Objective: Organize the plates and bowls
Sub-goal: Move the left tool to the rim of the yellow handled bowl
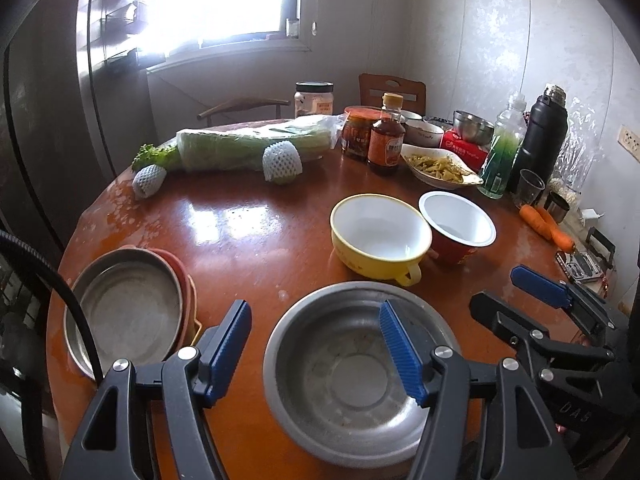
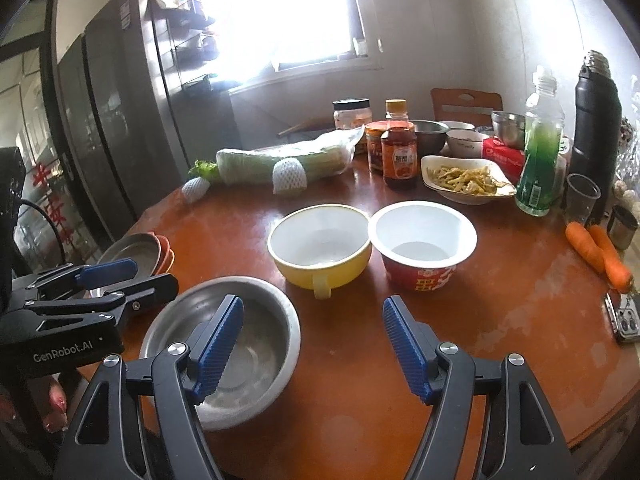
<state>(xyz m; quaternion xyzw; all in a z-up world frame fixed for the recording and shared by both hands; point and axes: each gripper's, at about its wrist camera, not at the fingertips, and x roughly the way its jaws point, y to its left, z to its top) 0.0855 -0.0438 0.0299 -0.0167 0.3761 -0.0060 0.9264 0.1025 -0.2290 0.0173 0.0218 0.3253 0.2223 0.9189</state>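
A steel bowl (image 1: 340, 380) sits at the near edge of the round wooden table (image 1: 248, 232). My left gripper (image 1: 314, 320) hangs open just above it, one pad over the bowl's inside and one outside its left rim, neither pressing. In the right wrist view, the right gripper (image 2: 313, 312) is open too, straddling the steel bowl's (image 2: 264, 352) right rim without touching it. To the left, a steel plate (image 1: 128, 312) tops a stack of red plates. Behind stand a yellow handled bowl (image 1: 380, 236) and a red paper bowl (image 1: 458, 224), side by side and empty.
At the back of the table are bagged greens (image 1: 248, 148), sauce jars and a bottle (image 1: 386, 140), a dish of food (image 1: 440, 166), a green bottle (image 1: 502, 152) and a black flask (image 1: 544, 132). Carrots (image 1: 546, 222) lie at right. A dark fridge (image 1: 48, 120) stands left.
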